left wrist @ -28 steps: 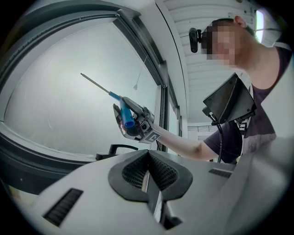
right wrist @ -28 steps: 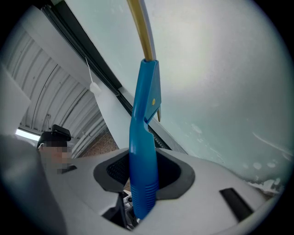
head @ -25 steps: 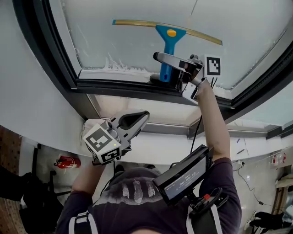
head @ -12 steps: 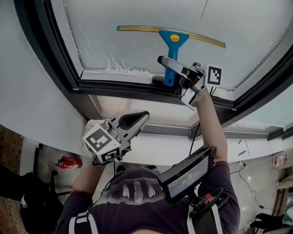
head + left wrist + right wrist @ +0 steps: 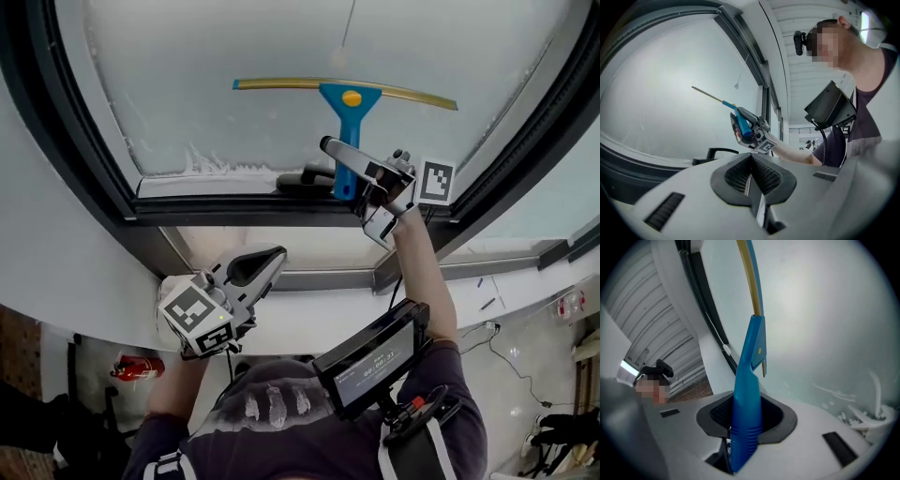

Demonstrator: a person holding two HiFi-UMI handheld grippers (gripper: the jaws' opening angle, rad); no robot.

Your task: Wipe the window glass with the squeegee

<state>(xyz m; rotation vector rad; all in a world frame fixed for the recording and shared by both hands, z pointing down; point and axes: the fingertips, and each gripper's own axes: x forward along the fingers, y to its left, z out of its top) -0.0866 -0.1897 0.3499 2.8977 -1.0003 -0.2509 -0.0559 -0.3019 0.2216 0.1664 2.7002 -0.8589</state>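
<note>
Squeegee (image 5: pixel 349 101): blade lies level across the window glass (image 5: pixel 206 66) with the blue handle pointing down toward the lower frame (image 5: pixel 234 214). The right gripper (image 5: pixel 347 173) has its jaws clamped on that handle, which the right gripper view shows seated between the pads. White suds (image 5: pixel 220 164) line the bottom edge of the pane left of the handle, near a dark latch (image 5: pixel 305 178); the left gripper (image 5: pixel 265 264) hangs low, well apart from the glass, jaws pressed together on nothing.

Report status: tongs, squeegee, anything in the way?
Right tongs shut on squeegee, set on window glass. Left tongs shut, empty. Window handle just below.
</note>
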